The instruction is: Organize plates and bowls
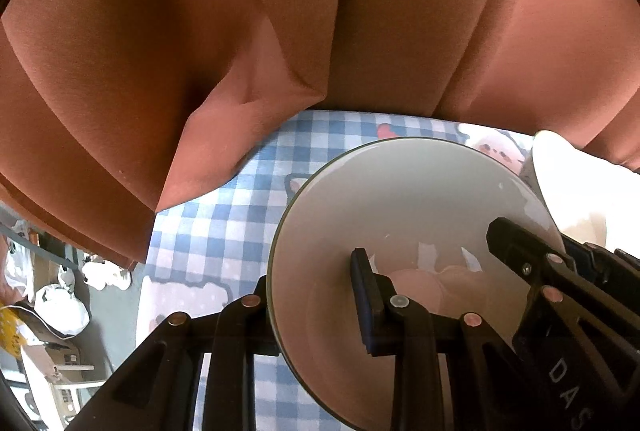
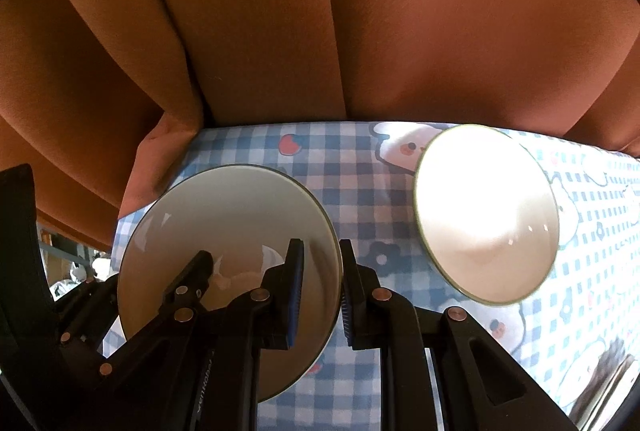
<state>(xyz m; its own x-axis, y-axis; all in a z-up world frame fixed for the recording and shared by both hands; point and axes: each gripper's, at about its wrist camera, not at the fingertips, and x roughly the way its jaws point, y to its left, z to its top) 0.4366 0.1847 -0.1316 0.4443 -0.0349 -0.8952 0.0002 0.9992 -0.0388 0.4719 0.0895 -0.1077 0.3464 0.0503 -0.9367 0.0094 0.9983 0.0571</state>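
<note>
A white bowl with a dark rim is tilted on the checked tablecloth; it also shows in the right wrist view. My left gripper straddles its left rim, one finger inside, the other outside, pressed on the wall. My right gripper straddles the same bowl's right rim, with one blue-padded finger inside and one outside, closed on the wall. A second white bowl, brightly lit, is tilted to the right on the cloth, and its edge shows in the left wrist view.
A blue-and-white checked tablecloth with cartoon prints covers the table. An orange-brown curtain hangs right behind the table's far edge. To the left, below the table, white bags and boxes lie on the floor.
</note>
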